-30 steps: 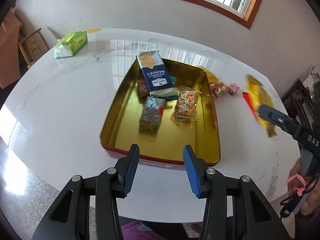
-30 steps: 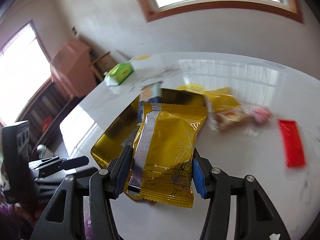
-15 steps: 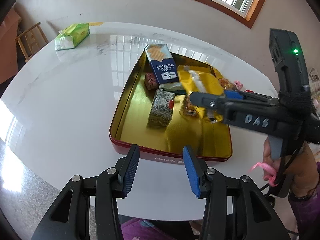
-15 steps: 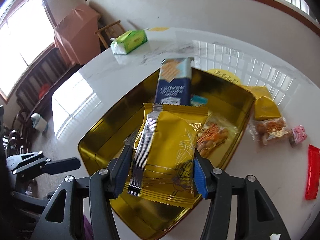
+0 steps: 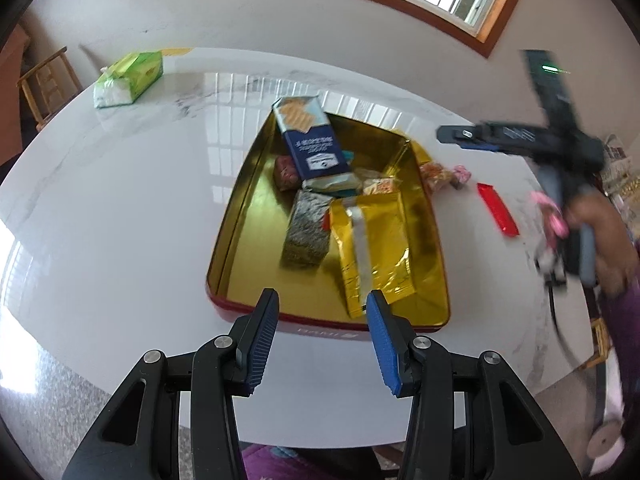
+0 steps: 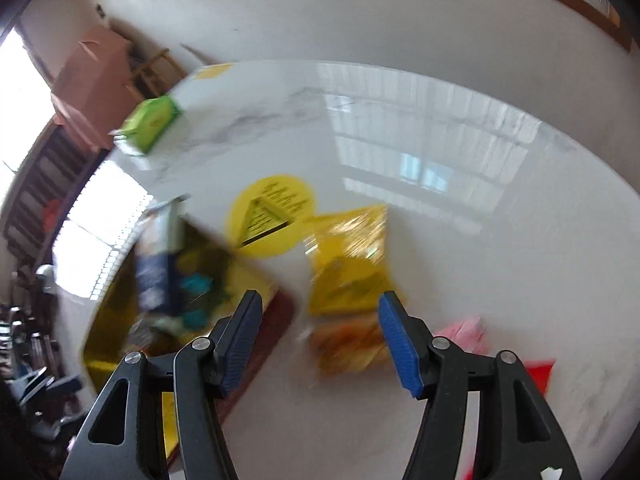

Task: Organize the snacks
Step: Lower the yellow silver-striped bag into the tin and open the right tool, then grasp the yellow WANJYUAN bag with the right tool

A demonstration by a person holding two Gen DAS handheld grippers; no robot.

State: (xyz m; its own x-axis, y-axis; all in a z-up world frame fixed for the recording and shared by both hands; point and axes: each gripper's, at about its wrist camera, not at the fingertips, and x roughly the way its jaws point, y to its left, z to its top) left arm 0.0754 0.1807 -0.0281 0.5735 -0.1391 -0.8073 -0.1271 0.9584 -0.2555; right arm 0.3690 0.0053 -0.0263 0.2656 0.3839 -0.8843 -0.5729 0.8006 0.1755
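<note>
A gold tin with a red rim sits on the white marble table. In it lie a gold foil snack bag, a blue cracker box, a grey speckled packet and smaller packets. My left gripper is open and empty at the tin's near edge. My right gripper is open and empty, above the table right of the tin, over a yellow packet and an orange snack packet. It also shows blurred in the left wrist view.
A red packet, a pink sweet and an orange packet lie right of the tin. A green tissue pack sits at the far left. A yellow round sticker lies on the table. A wooden chair stands beyond.
My right gripper has opened and let go of the gold foil bag, which now lies in the tin. It has swung right, away from the tin. My left gripper stayed open.
</note>
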